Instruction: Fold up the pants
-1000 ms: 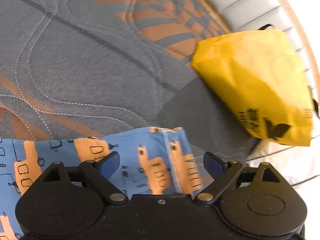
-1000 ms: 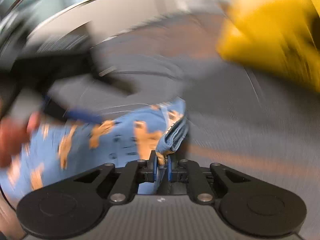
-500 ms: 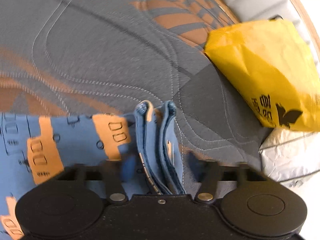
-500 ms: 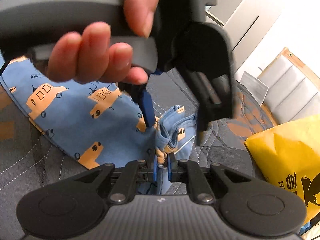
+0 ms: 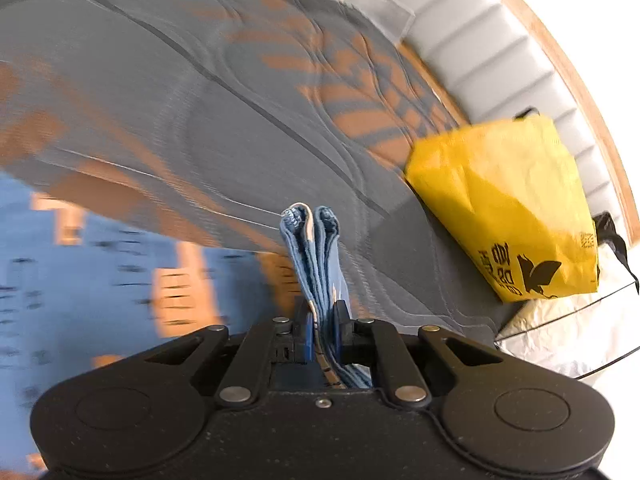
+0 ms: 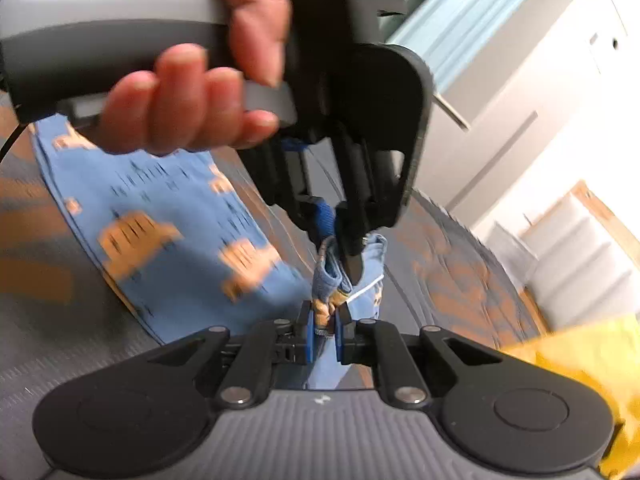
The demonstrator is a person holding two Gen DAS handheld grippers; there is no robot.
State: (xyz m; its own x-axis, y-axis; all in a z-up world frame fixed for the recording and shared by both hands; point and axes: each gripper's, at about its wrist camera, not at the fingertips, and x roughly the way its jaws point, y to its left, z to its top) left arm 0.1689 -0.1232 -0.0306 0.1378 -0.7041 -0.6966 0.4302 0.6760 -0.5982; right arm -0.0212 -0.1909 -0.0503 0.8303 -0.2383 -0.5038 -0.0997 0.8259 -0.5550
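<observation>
The pants (image 5: 100, 280) are light blue with orange vehicle prints and lie spread on the quilted grey-and-orange mattress (image 5: 200, 100). My left gripper (image 5: 322, 320) is closing its jaws on a bunched, folded edge of the pants (image 5: 310, 240), and the blue pads press on the cloth. In the right wrist view my right gripper (image 6: 324, 332) is shut on the same bunched edge, just below the left gripper (image 6: 344, 252), which a hand (image 6: 192, 112) holds from above. The rest of the pants (image 6: 160, 220) trails off to the left over the mattress.
A yellow bag (image 5: 504, 208) with black print lies on the mattress to the right, with a silvery white bag (image 5: 560, 340) below it. A padded grey headboard (image 5: 500, 52) with a wooden rim runs behind. Pale cupboards (image 6: 540, 100) stand beyond the bed.
My left gripper went from wide open above the flat pants to closed on the bunched edge and has swung across. The right gripper rolled level, still gripping the cloth.
</observation>
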